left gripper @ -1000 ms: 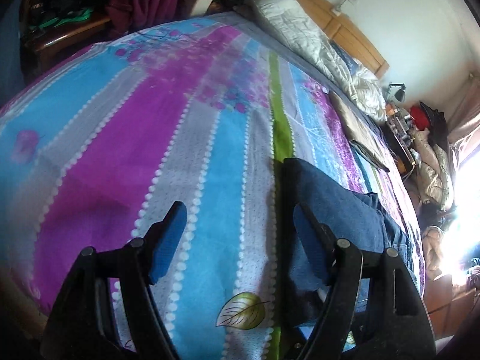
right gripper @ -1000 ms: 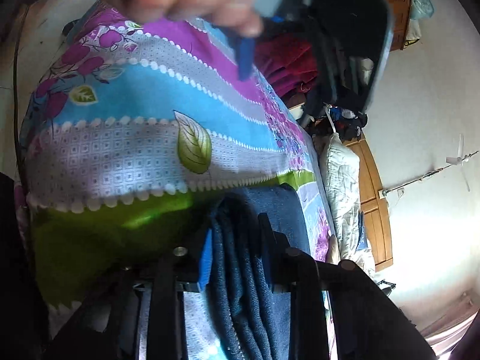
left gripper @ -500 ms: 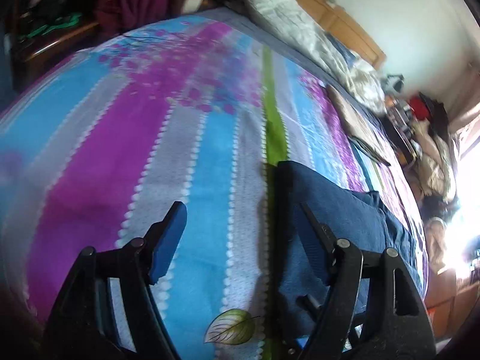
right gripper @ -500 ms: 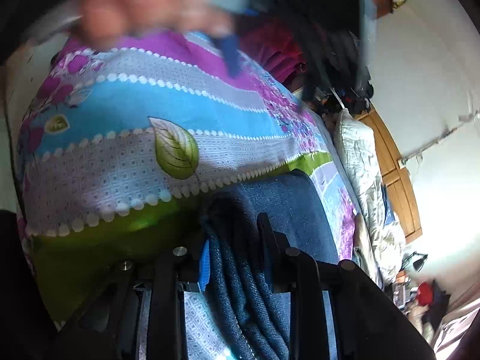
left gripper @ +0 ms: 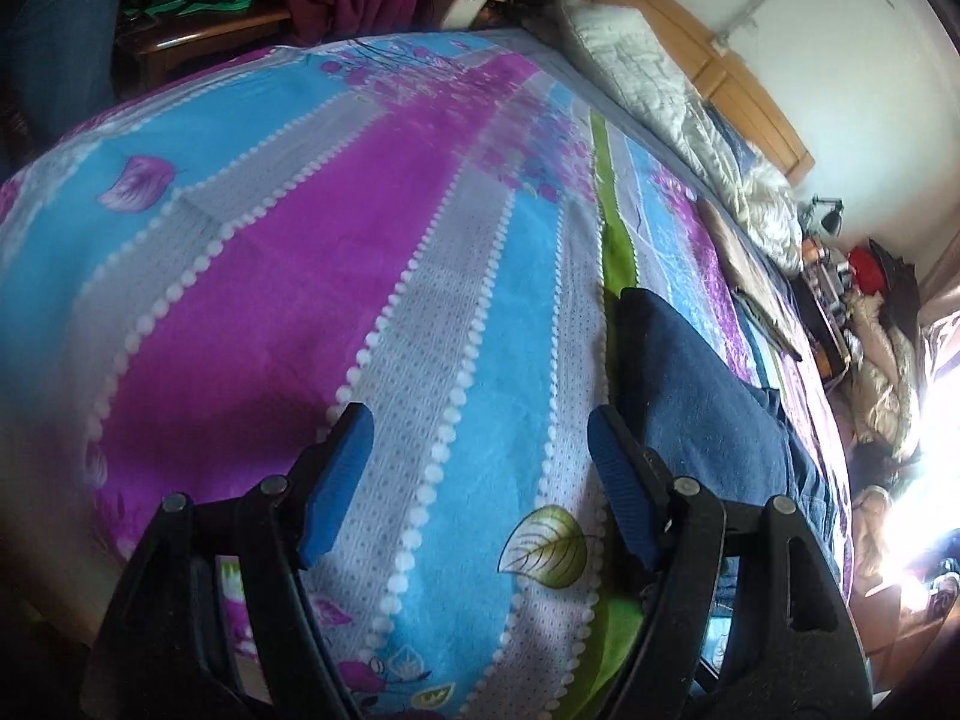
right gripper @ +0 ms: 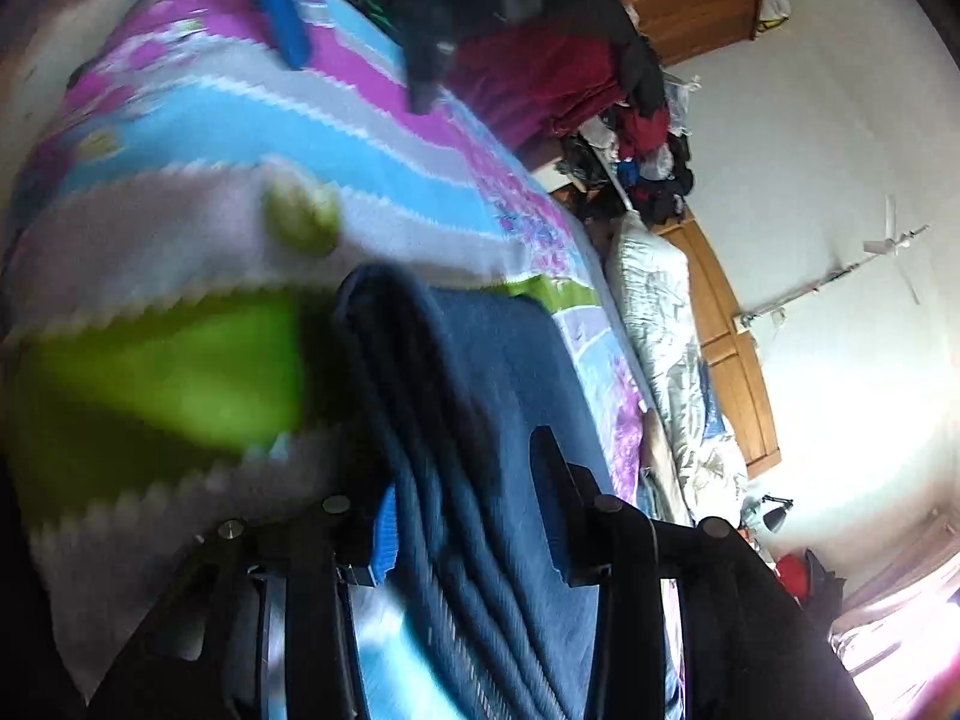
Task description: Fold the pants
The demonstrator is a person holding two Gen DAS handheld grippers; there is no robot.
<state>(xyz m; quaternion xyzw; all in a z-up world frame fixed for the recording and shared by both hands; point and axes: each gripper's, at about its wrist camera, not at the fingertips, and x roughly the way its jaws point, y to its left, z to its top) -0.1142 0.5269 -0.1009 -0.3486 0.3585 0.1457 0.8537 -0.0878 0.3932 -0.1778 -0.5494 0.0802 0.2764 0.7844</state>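
On a bed [left gripper: 420, 252] covered with a sheet striped in purple, blue, grey and green, dark blue folded pants [left gripper: 708, 396] lie over the green stripe, near the bed's foot edge. The left tool [left gripper: 480, 450] hovers low over the sheet, pointing toward the headboard [left gripper: 738, 78], its blue fingers [left gripper: 339, 480] spread wide with nothing between them; its right finger is just beside the pants' edge. The right tool [right gripper: 474, 510] lies tilted along the pants, its fingers on either side of the stacked folds [right gripper: 456, 420]; motion blur hides whether they press the cloth.
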